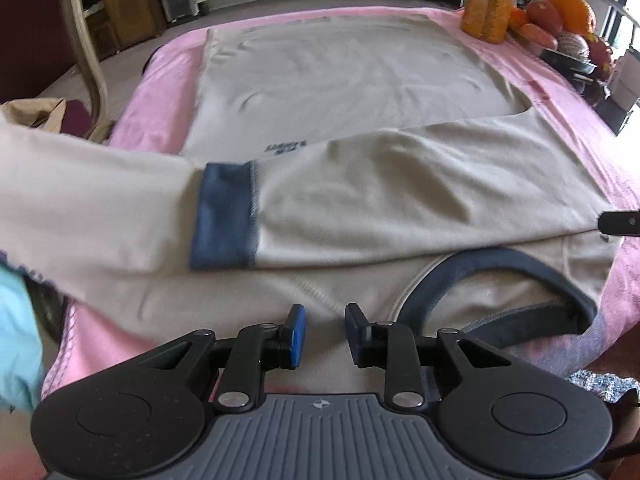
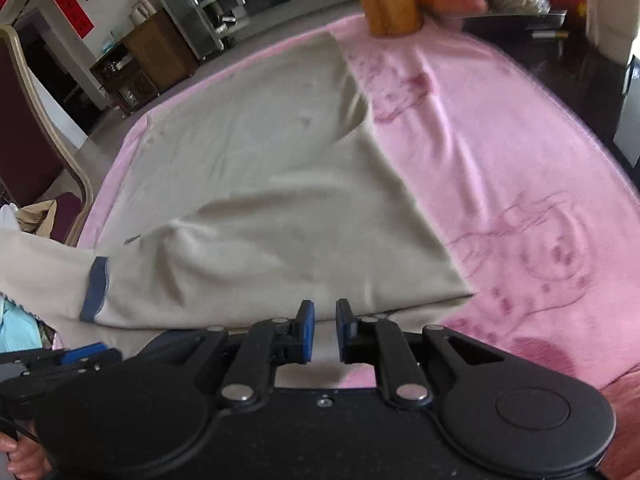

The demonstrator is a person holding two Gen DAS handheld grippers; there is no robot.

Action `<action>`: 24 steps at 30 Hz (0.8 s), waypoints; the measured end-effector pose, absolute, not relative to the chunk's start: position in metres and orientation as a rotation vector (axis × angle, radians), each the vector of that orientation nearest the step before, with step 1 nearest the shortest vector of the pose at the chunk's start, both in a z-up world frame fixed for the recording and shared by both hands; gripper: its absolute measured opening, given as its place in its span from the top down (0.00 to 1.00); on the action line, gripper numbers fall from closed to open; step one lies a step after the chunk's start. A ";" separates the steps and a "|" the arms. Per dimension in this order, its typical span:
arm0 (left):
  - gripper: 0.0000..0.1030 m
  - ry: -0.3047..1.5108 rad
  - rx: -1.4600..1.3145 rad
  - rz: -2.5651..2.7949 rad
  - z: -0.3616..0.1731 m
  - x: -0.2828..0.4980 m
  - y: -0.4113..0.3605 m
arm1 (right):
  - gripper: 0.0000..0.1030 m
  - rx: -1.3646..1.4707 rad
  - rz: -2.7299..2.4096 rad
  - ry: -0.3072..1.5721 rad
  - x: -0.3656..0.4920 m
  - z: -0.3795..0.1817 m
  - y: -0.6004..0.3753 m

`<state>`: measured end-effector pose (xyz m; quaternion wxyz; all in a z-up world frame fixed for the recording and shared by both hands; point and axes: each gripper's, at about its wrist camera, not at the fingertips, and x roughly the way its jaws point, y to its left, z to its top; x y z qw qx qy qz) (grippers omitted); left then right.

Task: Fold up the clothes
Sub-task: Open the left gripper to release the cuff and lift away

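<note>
A beige long-sleeved shirt (image 1: 340, 80) lies flat on a pink blanket (image 1: 160, 92). Its right sleeve is folded across the chest, with the navy cuff (image 1: 226, 216) near the left side. The navy collar (image 1: 500, 276) lies just beyond my left gripper (image 1: 325, 334), which is open and empty above the shirt's near edge. In the right wrist view the shirt (image 2: 260, 160) and cuff (image 2: 96, 288) show again. My right gripper (image 2: 325, 330) is open with a narrow gap, empty, over the shirt's near right shoulder. The left gripper (image 2: 60, 360) shows at the lower left.
An orange bottle (image 1: 486, 0) and a bowl of fruit (image 1: 560, 28) stand at the blanket's far right corner. A chair (image 2: 36, 140) with a cloth bag stands at the left. Bare pink blanket (image 2: 520, 180) lies right of the shirt.
</note>
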<state>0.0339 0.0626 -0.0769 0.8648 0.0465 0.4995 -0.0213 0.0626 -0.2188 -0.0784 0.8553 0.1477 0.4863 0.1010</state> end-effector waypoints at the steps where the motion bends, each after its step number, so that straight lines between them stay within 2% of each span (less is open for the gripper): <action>1: 0.74 1.051 0.106 -0.039 -0.077 0.032 0.062 | 0.88 0.311 0.206 1.040 0.062 -0.080 -0.222; 9: 0.74 1.054 0.138 -0.022 -0.078 0.022 0.056 | 0.86 0.169 0.188 1.060 0.047 -0.090 -0.202; 20: 0.73 1.023 0.064 0.013 -0.065 0.026 0.068 | 0.80 0.242 0.265 0.976 0.045 -0.063 -0.195; 24: 0.72 0.950 -0.074 0.049 -0.036 0.023 0.100 | 0.68 0.292 0.312 0.964 0.050 -0.036 -0.182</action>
